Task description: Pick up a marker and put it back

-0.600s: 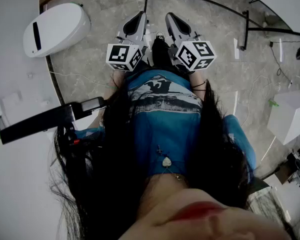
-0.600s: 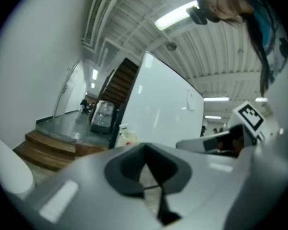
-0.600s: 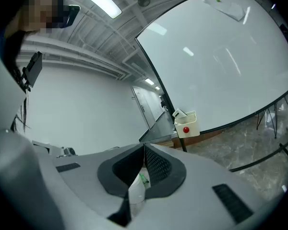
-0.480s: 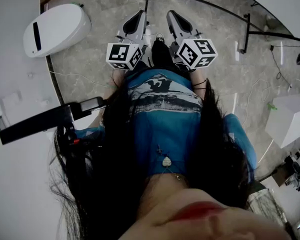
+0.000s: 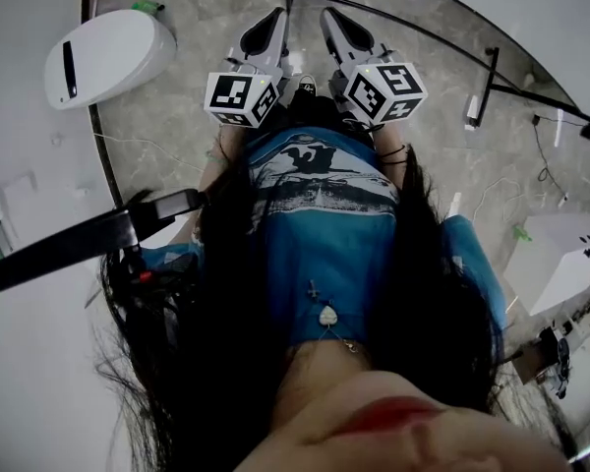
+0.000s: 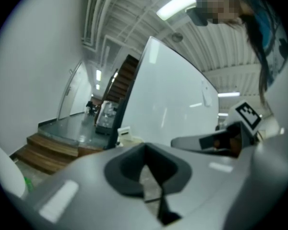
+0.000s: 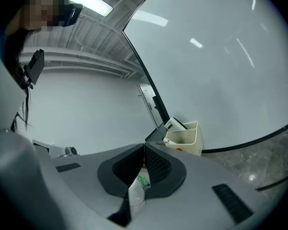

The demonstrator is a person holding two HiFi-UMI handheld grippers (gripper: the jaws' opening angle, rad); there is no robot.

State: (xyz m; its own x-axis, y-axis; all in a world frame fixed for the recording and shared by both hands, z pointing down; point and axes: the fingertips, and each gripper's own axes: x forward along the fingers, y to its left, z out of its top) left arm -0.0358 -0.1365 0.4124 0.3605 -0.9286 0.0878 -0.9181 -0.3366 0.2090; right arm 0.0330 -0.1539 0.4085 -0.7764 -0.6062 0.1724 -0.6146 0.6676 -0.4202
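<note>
Both grippers are held close in front of the person's blue shirt (image 5: 320, 214), pointing out over a marble floor. My left gripper (image 5: 274, 15) has its jaws together at the tips with nothing between them, as the left gripper view (image 6: 145, 147) also shows. My right gripper (image 5: 327, 14) is shut as well (image 7: 144, 145). Through the gap behind its pads I glimpse something white and green beyond it. A cream holder (image 7: 185, 138) with white items stands at the foot of a whiteboard (image 7: 221, 71). A small green object (image 5: 147, 6), maybe a marker, lies on the floor.
A white oval device (image 5: 108, 55) sits on the floor at the left. The whiteboard's black frame (image 5: 442, 13) runs across the back right. A white box (image 5: 560, 259) stands at the right and a black bar (image 5: 69, 244) juts in from the left. Wooden steps (image 6: 48, 152) lie beyond.
Both grippers sit slightly higher in the head view than before, and the floor has shifted, bringing the green object into view. The jaws look unchanged.
</note>
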